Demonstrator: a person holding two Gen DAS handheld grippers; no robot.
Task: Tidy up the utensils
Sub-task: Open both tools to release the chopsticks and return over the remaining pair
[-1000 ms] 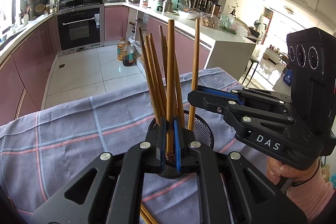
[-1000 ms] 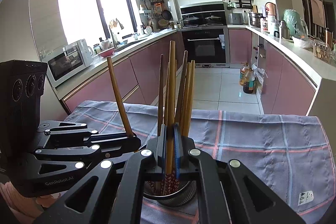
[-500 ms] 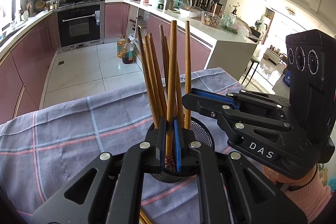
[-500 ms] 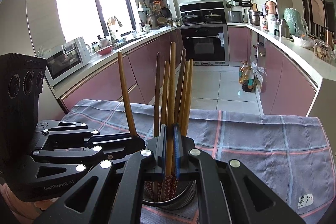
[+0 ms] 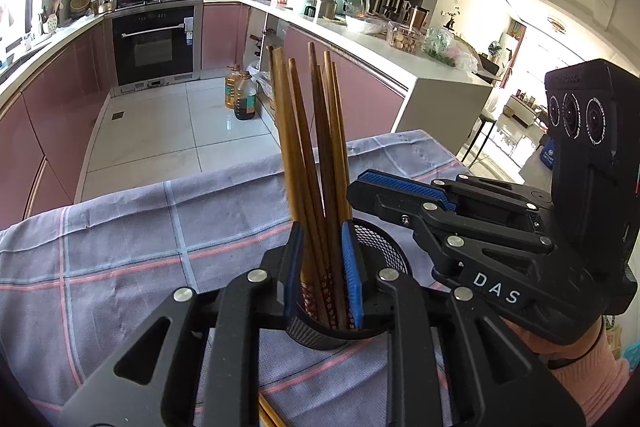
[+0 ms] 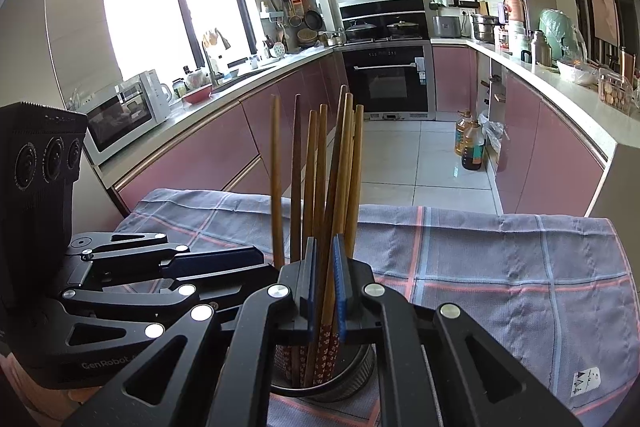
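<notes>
Nearest my left camera, the left gripper [image 5: 324,267] has just been opening; its blue pads now stand apart around the chopsticks [image 5: 316,155] without pressing them. The chopsticks stand upright, slightly fanned, in the black mesh holder [image 5: 384,247]. In my right camera, the right gripper [image 6: 324,283] shows its pads drawn close on either side of one chopstick [image 6: 330,291]; I cannot tell whether they clamp it. The holder sits on a grey-blue checked cloth [image 5: 120,247] with pink lines covering the table. Two more chopstick ends [image 5: 268,413] lie on the cloth at the lower edge of the left view. Beyond the cloth: white floor tiles [image 5: 160,131], two oil bottles [image 5: 240,97] by the pink cabinets [image 6: 200,155], a built-in oven [image 6: 390,79], a microwave [image 6: 124,111] on the counter, and a bright window [image 6: 172,11].
</notes>
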